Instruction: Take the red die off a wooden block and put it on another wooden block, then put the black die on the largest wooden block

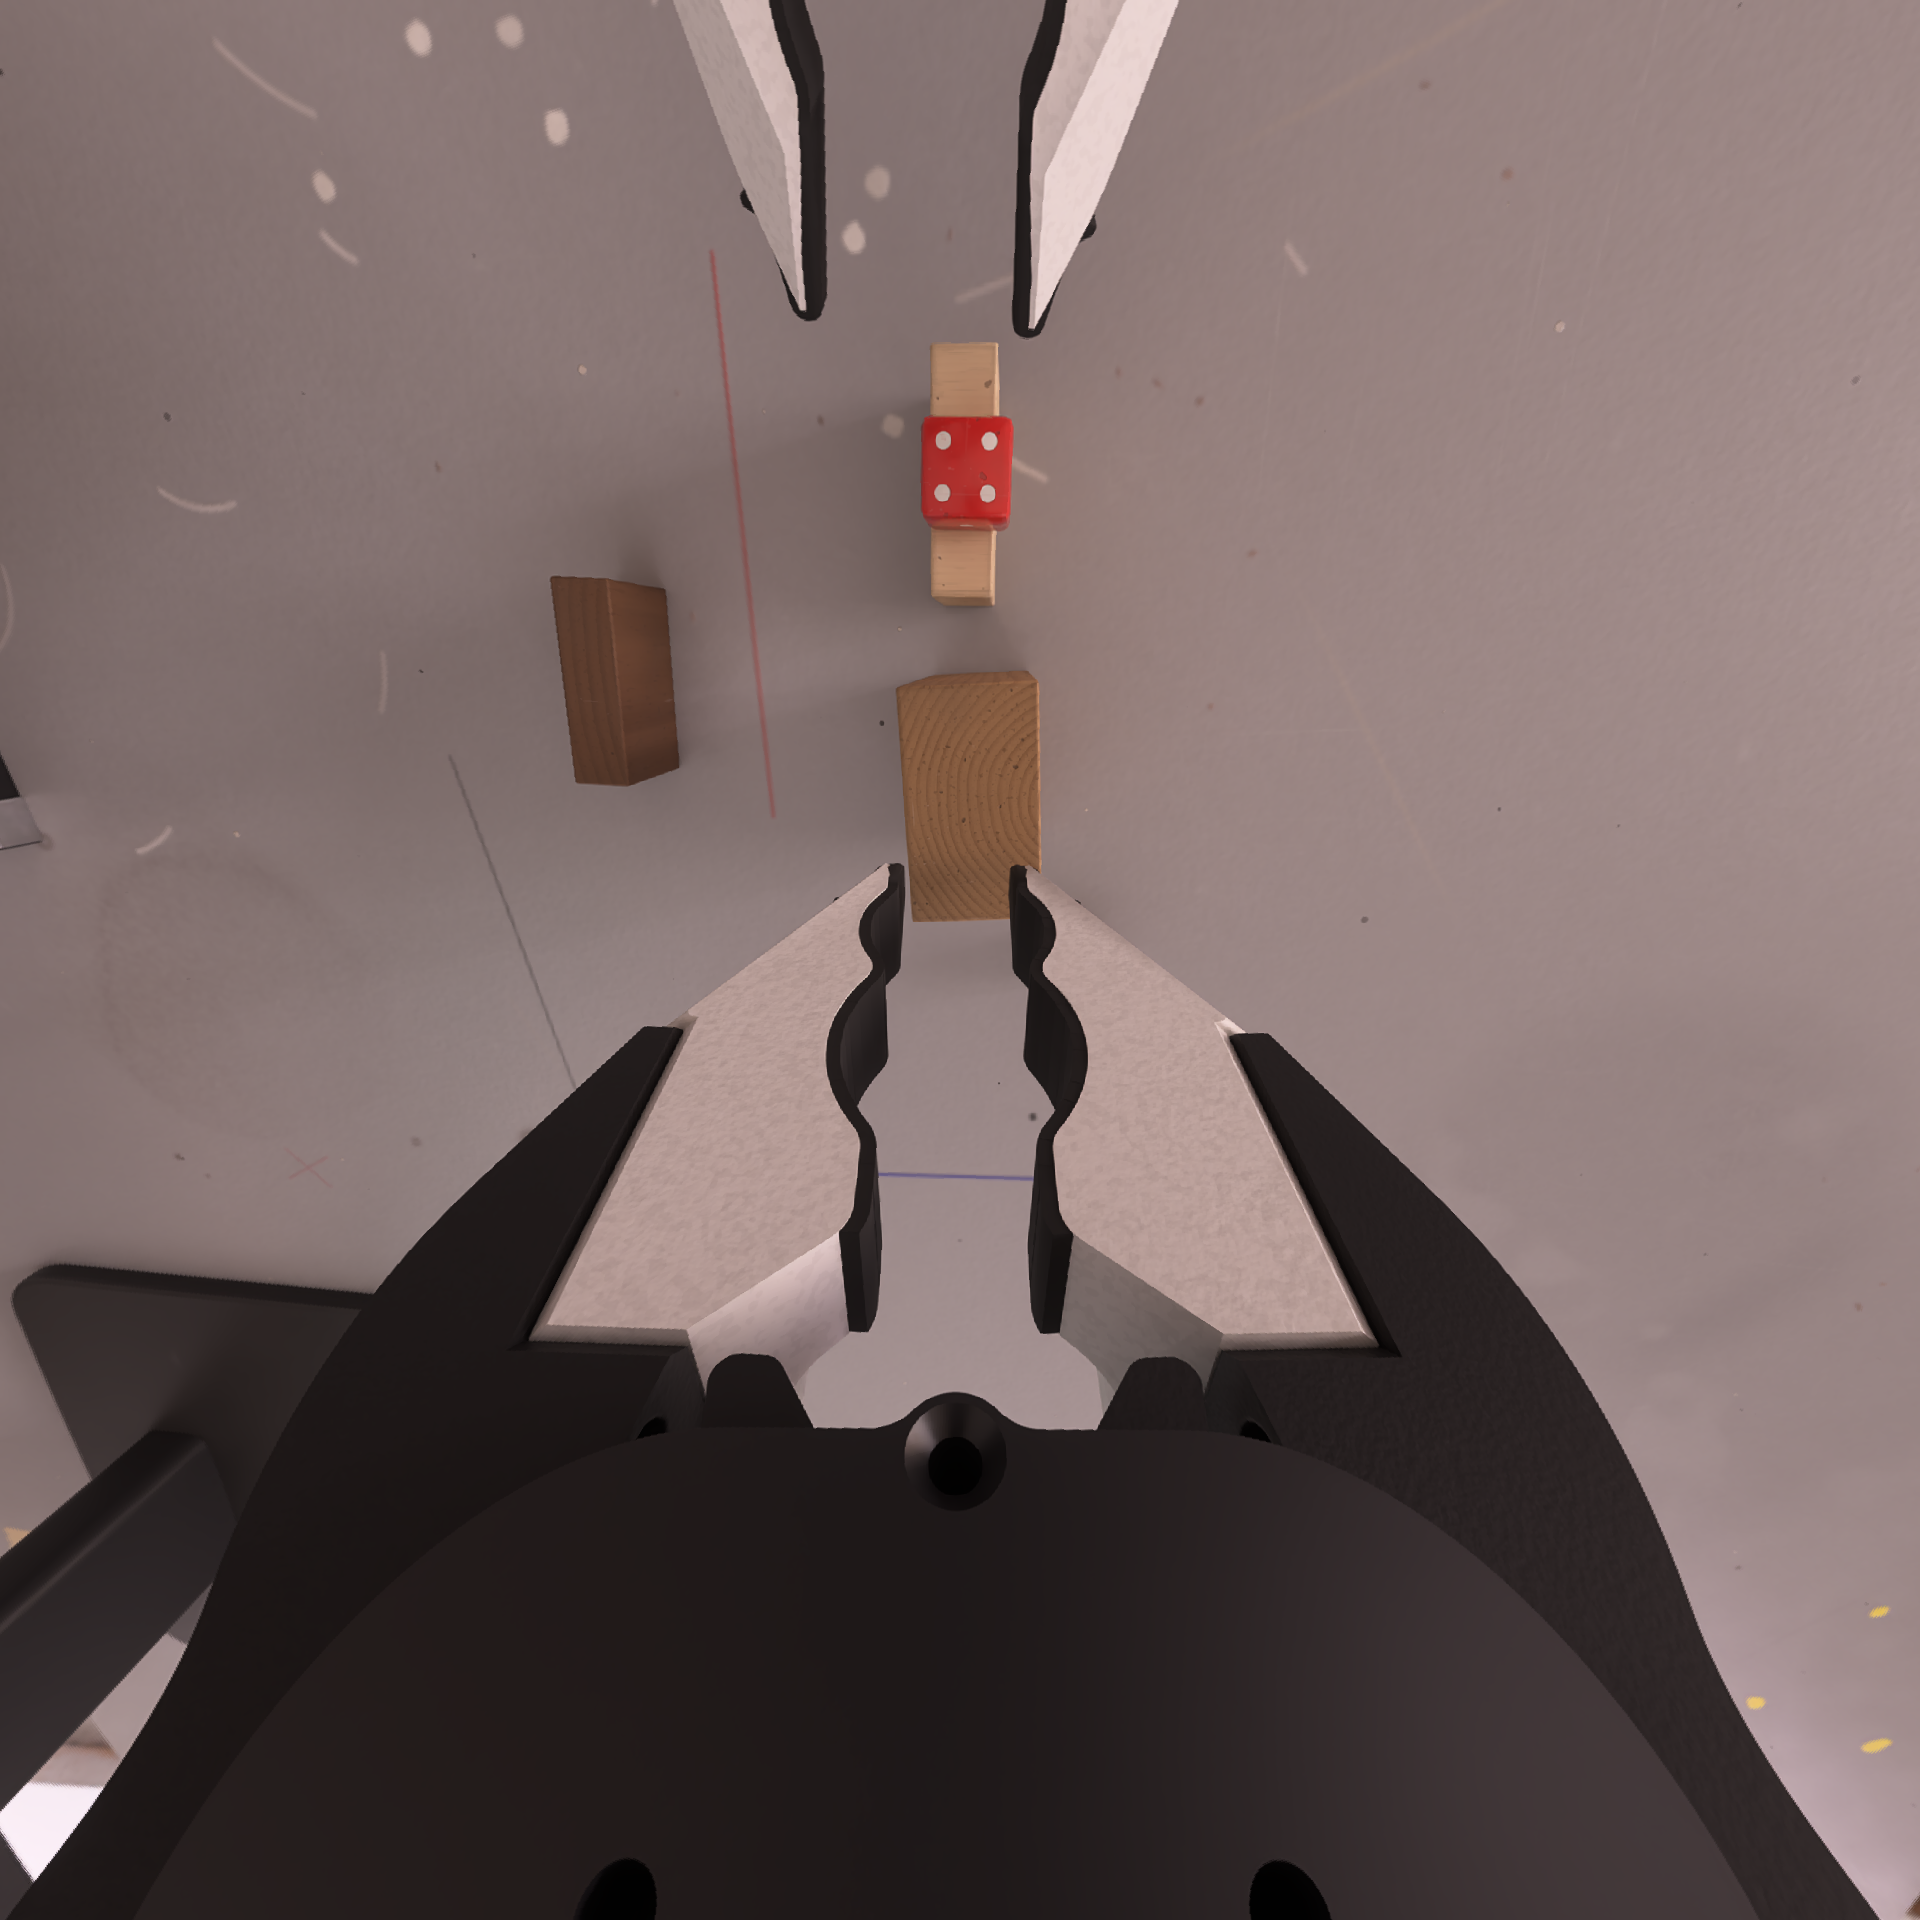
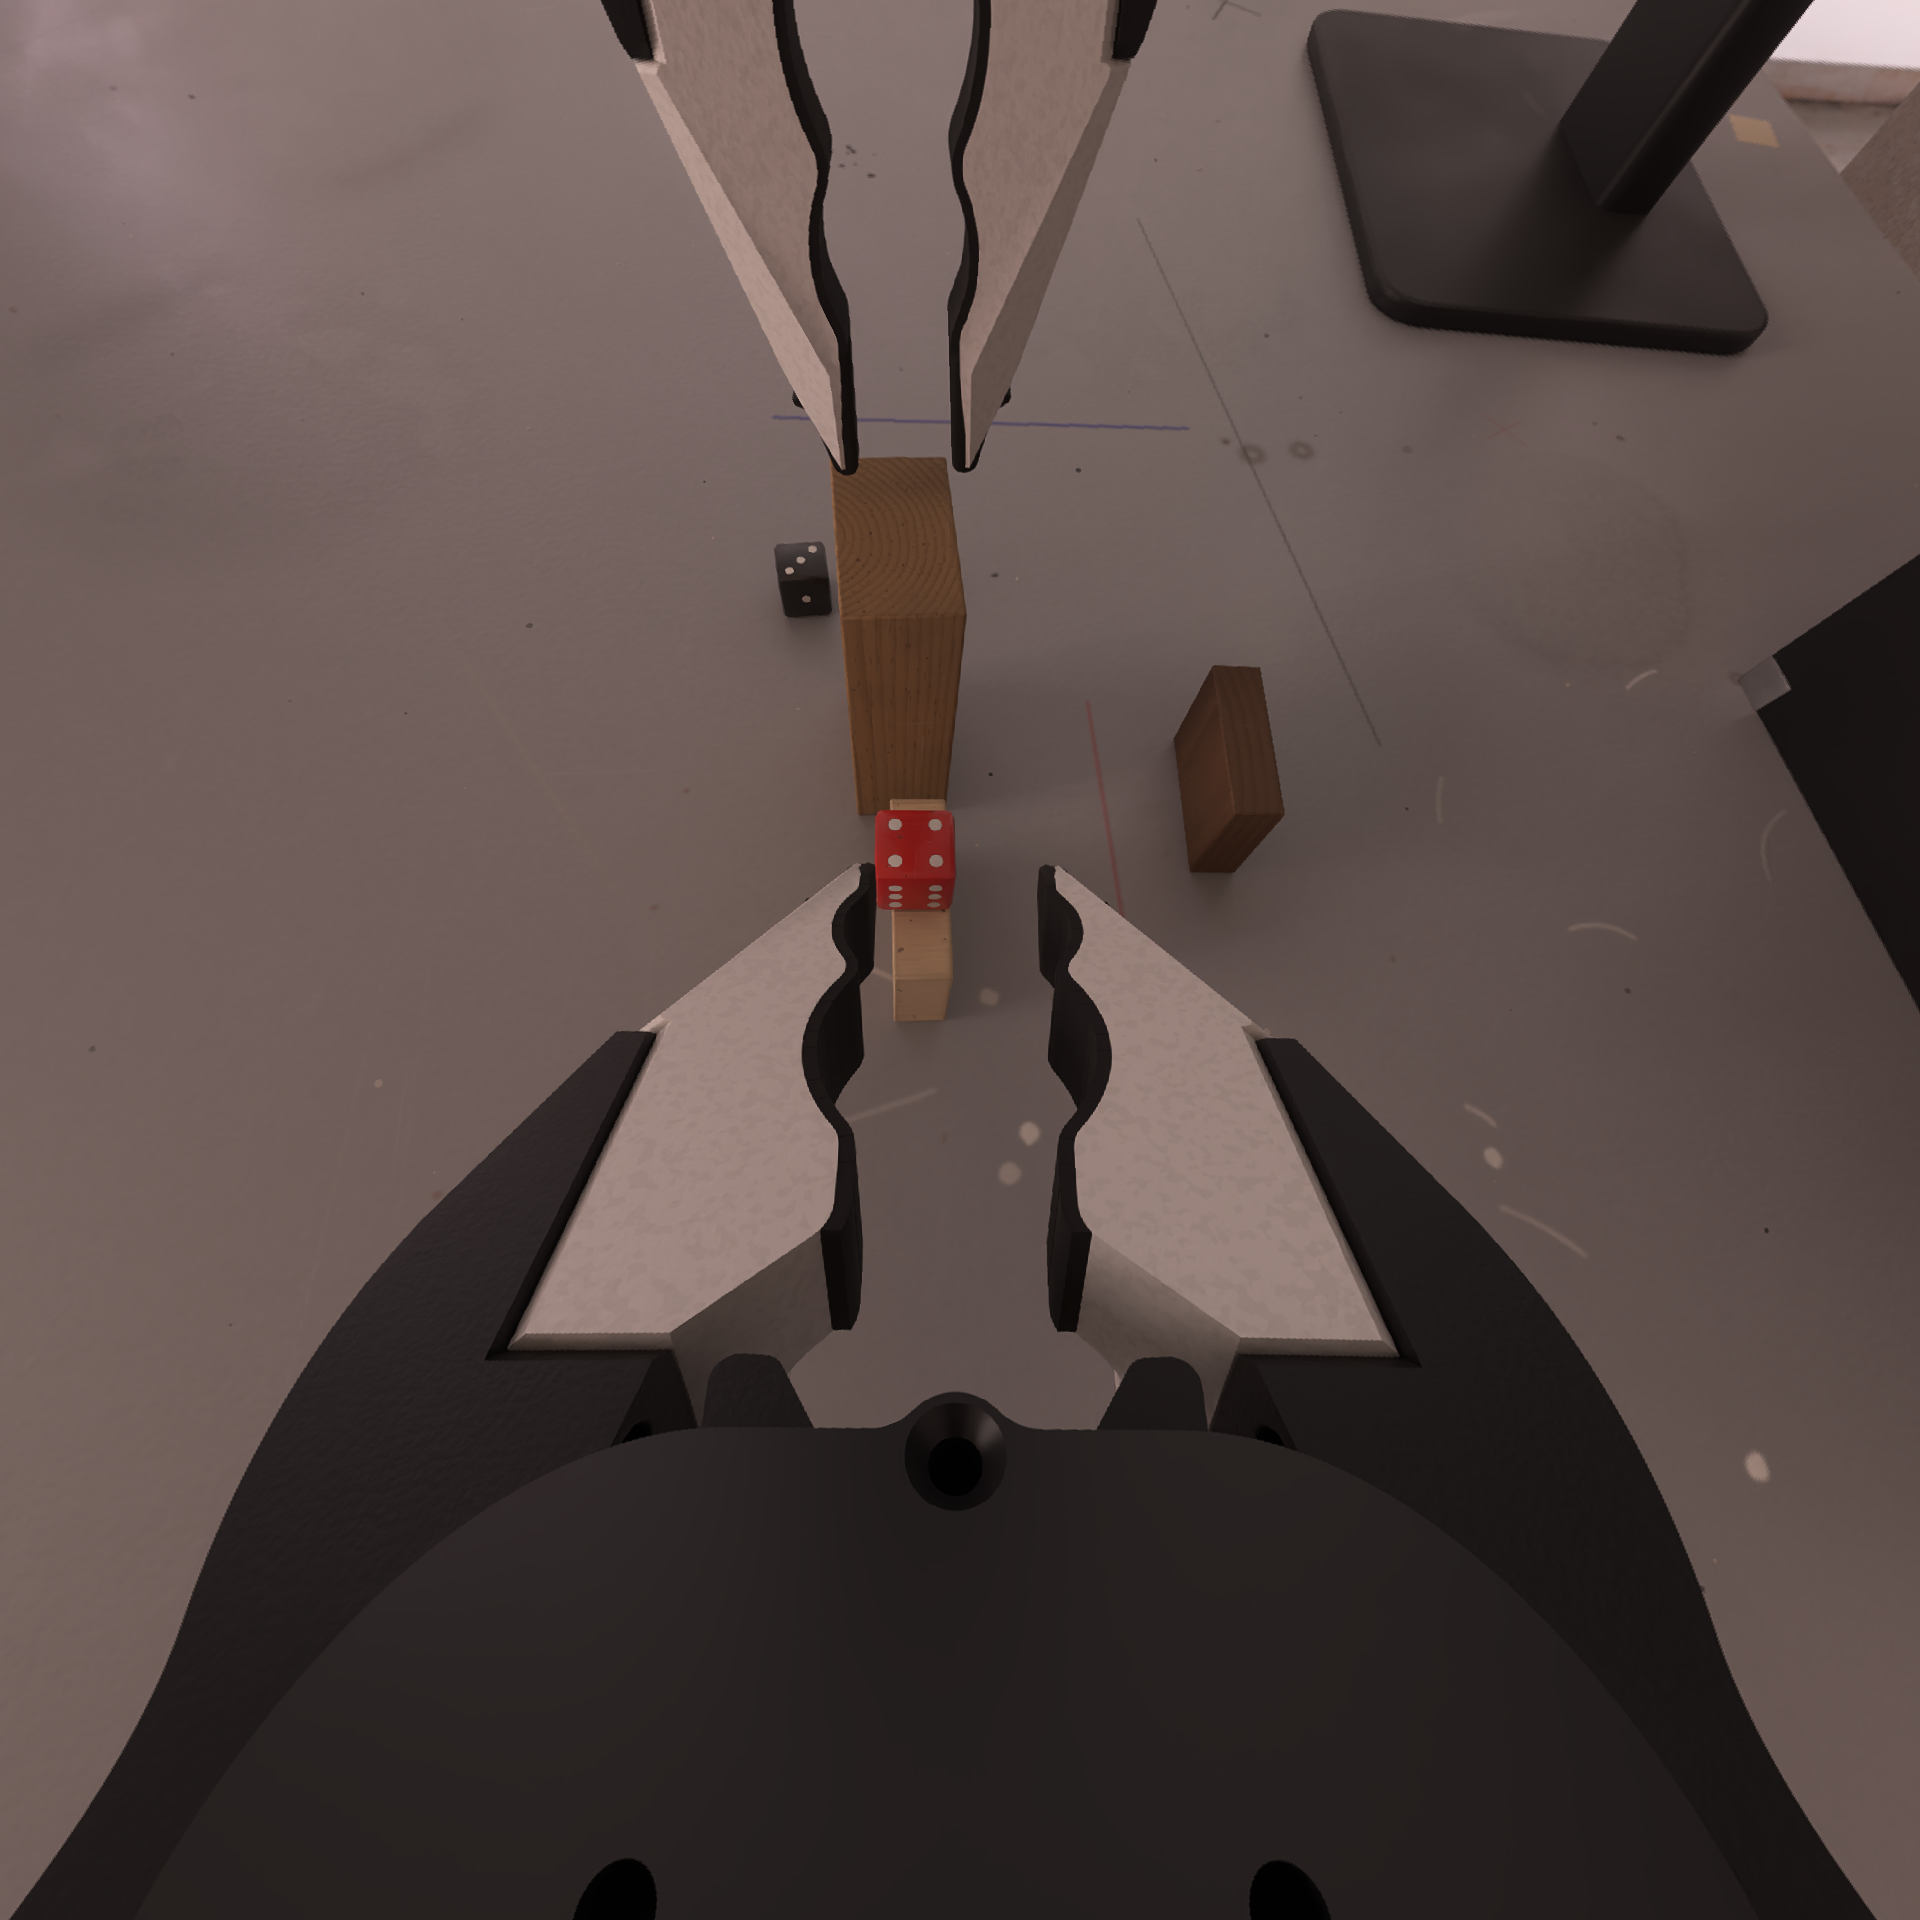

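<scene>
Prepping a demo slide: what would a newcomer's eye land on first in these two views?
The red die, bright against the grey table, sitting on the small pale block just ahead of the open right claw. Next, the tall block behind it, with the black die on the table beside it. The open left claw faces the right one across the blocks, empty.

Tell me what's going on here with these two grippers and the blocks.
Nothing is held yet. The red die sits on a small pale block, with the open right gripper close by it. The open left gripper hovers above the tall block. The black die rests on the table beside it; a dark block stands apart.
</scene>
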